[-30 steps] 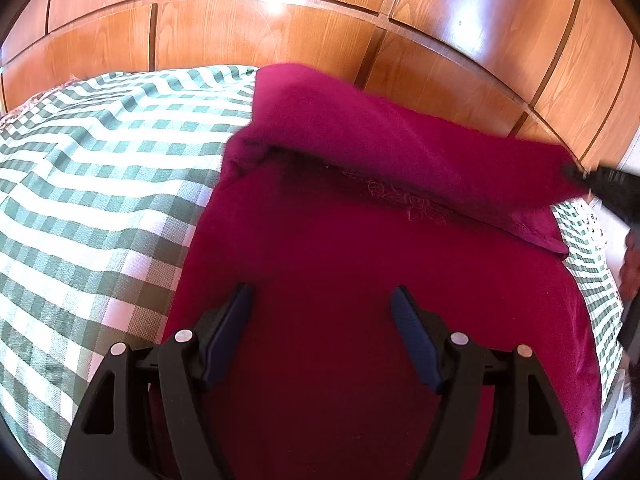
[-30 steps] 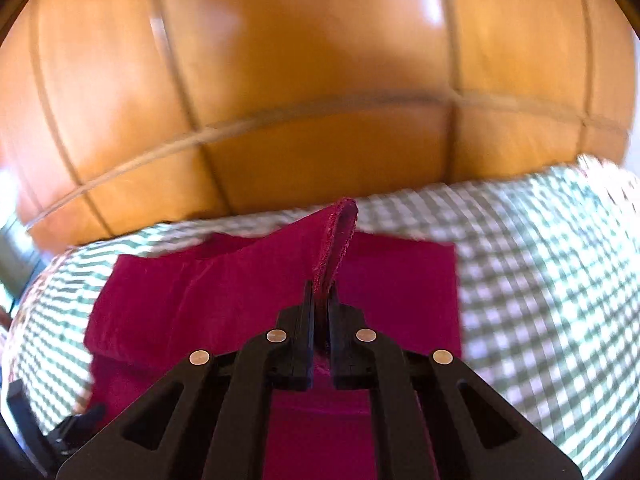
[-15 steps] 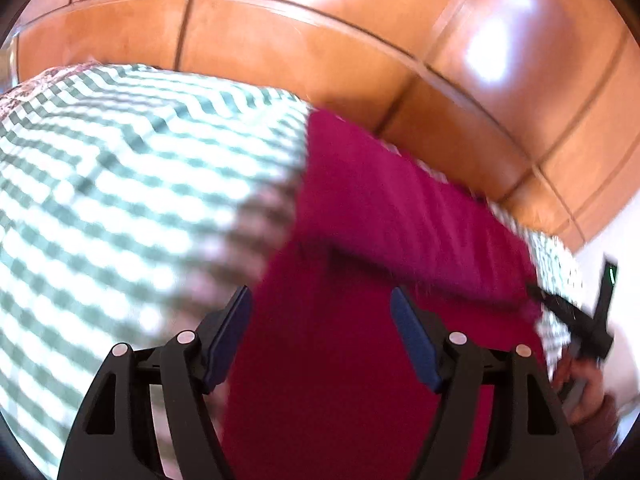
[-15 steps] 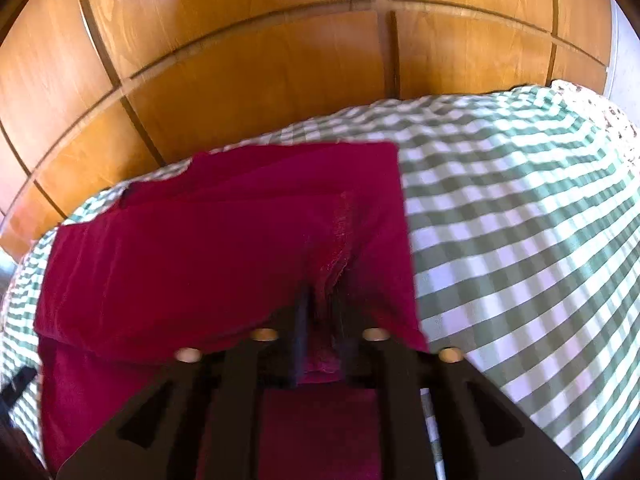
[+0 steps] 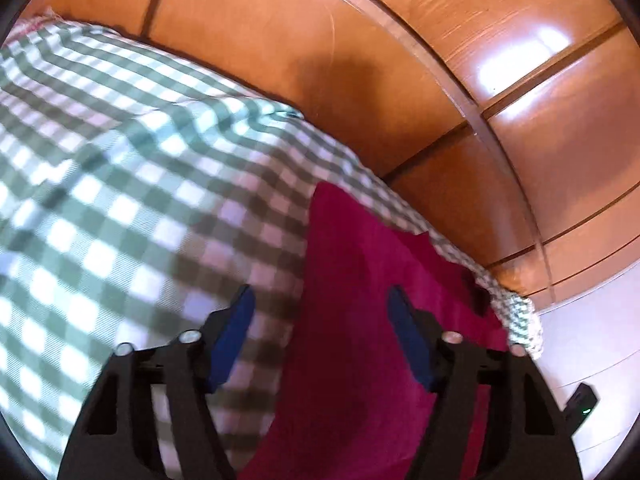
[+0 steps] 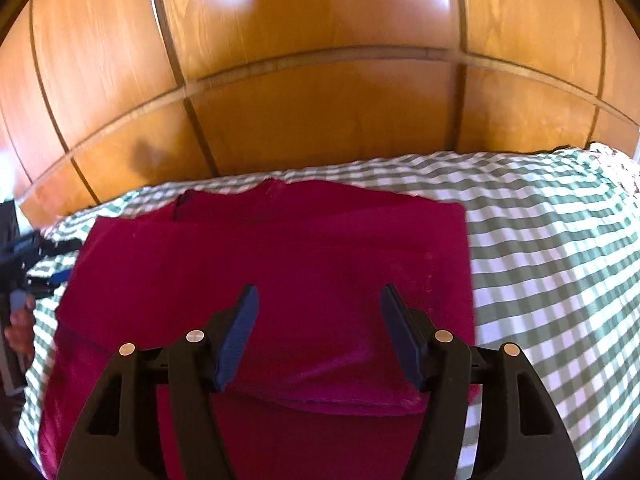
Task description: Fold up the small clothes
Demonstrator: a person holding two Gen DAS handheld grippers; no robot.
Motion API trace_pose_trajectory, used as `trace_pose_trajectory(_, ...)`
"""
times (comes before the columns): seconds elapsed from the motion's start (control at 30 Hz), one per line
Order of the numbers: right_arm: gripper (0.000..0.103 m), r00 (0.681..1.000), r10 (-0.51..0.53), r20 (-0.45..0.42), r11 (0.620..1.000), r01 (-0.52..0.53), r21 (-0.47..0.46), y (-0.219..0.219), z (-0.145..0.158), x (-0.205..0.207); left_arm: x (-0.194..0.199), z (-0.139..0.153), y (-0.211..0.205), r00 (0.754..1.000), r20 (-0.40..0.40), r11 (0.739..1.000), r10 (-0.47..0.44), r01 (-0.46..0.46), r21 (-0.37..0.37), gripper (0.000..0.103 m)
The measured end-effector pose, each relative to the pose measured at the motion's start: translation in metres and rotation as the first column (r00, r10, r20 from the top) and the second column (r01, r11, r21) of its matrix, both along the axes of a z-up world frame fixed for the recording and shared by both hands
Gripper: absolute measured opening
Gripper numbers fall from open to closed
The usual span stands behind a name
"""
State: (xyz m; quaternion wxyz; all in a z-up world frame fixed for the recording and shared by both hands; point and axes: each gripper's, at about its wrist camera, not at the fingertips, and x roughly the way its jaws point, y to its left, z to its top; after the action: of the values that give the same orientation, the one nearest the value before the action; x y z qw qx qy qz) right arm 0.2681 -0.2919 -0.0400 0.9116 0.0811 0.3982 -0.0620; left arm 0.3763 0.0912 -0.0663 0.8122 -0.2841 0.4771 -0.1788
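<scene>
— Crimson, soft and faintly napped, the garment (image 6: 280, 280) lies flat on the green-and-white checked bedspread (image 6: 560, 280), close to the glossy wooden panelling (image 6: 320, 80) behind the bed.

— What shape does it make?

— Seen from the right wrist, roughly a rectangle, longer from side to side than from front to back. An upper layer is folded over a lower one, and its near edge runs across just under the right gripper (image 6: 316, 304). A notch like a neckline (too blurred to be sure) sits at the far edge, toward the panelling.

— And the right gripper?

— Its jaws have just been opening, and they stand apart above the folded layer. The blue pads (image 6: 240, 332) press on nothing; the cloth lies under them, not between them.

— How does the left wrist see it?

— There the garment (image 5: 360, 320) shows as a long red strip running from near the camera away to a pointed corner, with the checked bedspread (image 5: 120, 200) on its left and a narrow band of check beyond it. The left gripper (image 5: 320, 300) straddles the cloth's left edge: one finger is over the checks, the other over the red.

— Is it gripping?

— No. Its jaws have just been closing, yet they are spread, with only the flat edge of the cloth below the gap. In the right wrist view this gripper (image 6: 28, 256) appears at the far left, with a hand (image 6: 18, 328) holding it.
</scene>
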Motion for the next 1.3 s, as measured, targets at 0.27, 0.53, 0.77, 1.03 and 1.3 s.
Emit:
trace_pose_trajectory(0.27, 0.068, 1.000, -0.012, -0.026, 0.998, 0.010, -0.066, 0.010, -0.026, 0.000, -0.022, 0.039, -0.033, 0.976, 0.209, 0.983, -0.066, 0.027, 0.184, 0.012)
trace_pose_trajectory(0.53, 0.081, 0.999, -0.018, -0.050, 0.982, 0.008, -0.188, 0.026, -0.039, 0.005, -0.020, 0.003, -0.095, 0.975, 0.209, 0.759, -0.069, -0.085, 0.645, 0.023)
trace_pose_trajectory(0.77, 0.082, 0.999, -0.017, -0.046, 0.991, 0.011, -0.131, 0.016, -0.041, 0.004, -0.091, 0.030, -0.100, 0.949, 0.293, 0.810, -0.120, -0.076, 0.581, 0.045)
trace_pose_trajectory(1.03, 0.083, 0.999, -0.017, -0.040, 0.992, 0.011, -0.129, 0.016, -0.040, 0.003, -0.096, -0.005, -0.103, 0.968, 0.213, 0.774, -0.135, -0.032, 0.633, 0.050)
trace_pose_trajectory(1.3, 0.086, 0.999, -0.022, -0.041, 0.992, 0.017, -0.125, 0.015, -0.038, 0.002, -0.117, 0.014, -0.092, 0.966, 0.241, 0.793, -0.098, -0.070, 0.605, 0.050)
